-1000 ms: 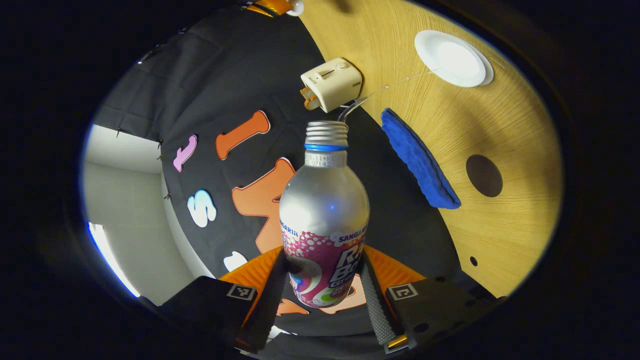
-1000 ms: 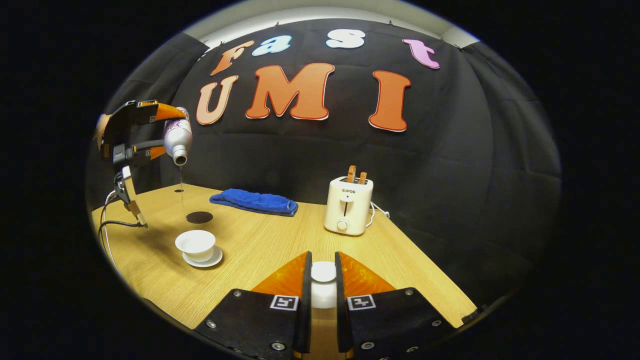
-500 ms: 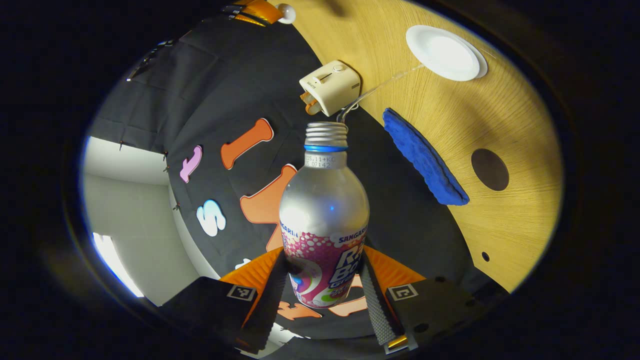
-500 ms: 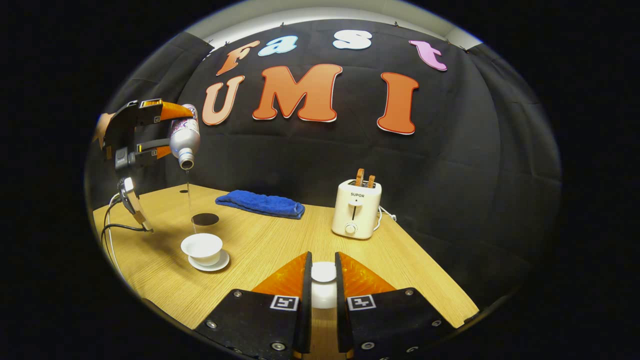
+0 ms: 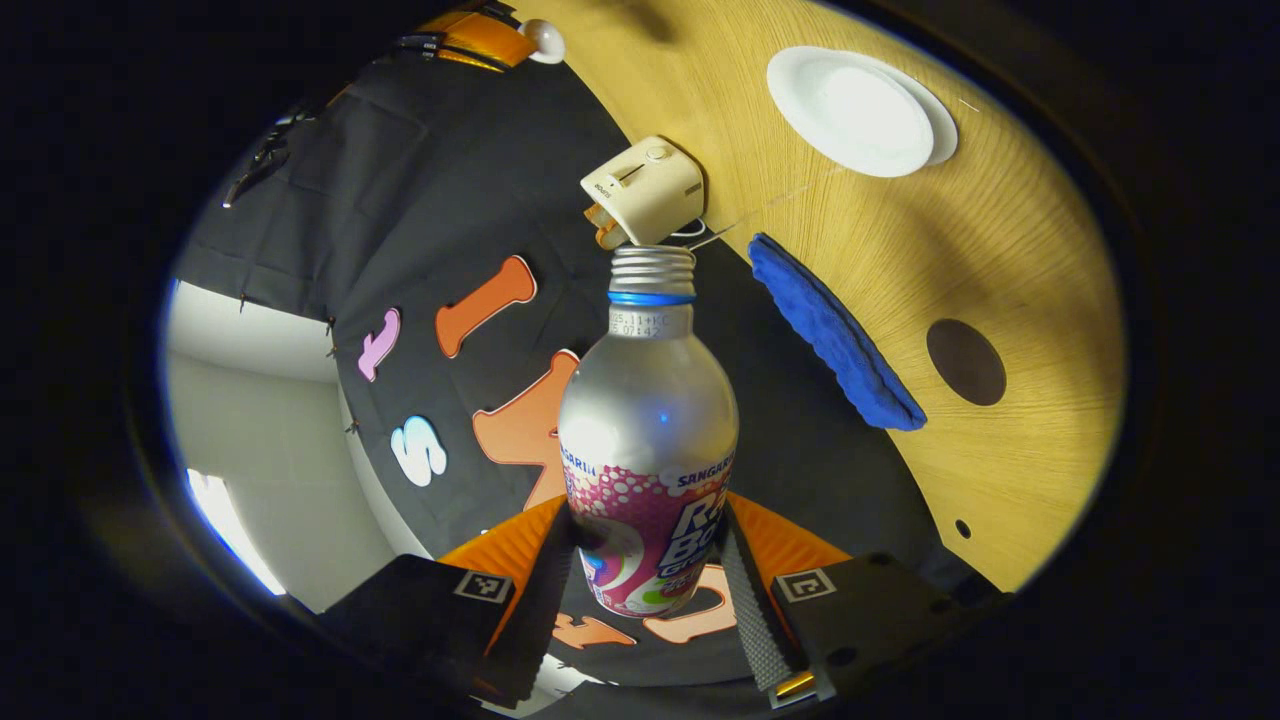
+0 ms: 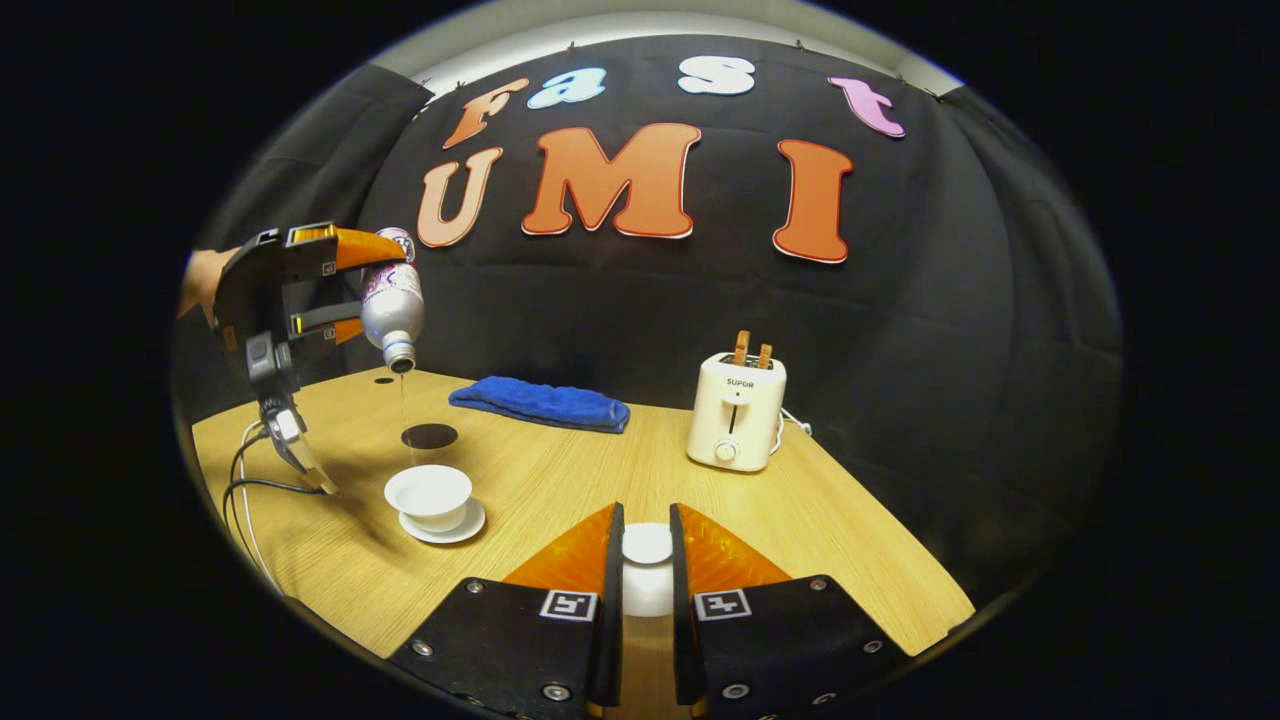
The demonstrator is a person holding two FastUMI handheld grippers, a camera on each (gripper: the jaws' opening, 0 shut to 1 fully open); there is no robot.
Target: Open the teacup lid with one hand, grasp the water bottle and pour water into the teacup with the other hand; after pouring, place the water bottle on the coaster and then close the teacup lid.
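Note:
My left gripper [image 5: 648, 575] is shut on the silver water bottle [image 5: 648, 430], with a finger pressing each side of its pink label. The right gripper view has that bottle [image 6: 392, 305] tipped mouth down above the open white teacup [image 6: 429, 494], a thin stream of water falling into the cup. The cup stands on its white saucer [image 6: 460, 528]. In the left gripper view the teacup [image 5: 850, 110] lies far off at the top. My right gripper [image 6: 646, 560] is shut on the knob of the white teacup lid [image 6: 647, 585], held above the table. The dark round coaster [image 6: 429, 436] lies just behind the cup.
A folded blue towel [image 6: 540, 404] lies at the back of the wooden table [image 6: 560, 480]. A cream toaster [image 6: 735, 412] with two slices stands to the right. A cable [image 6: 245, 490] trails at the table's left edge. A small hole [image 5: 961, 527] marks the tabletop.
The bottle has stayed tipped and pouring. In the right gripper view the bottle, cup and toaster have drifted rightward. The thin stream looks weaker now.

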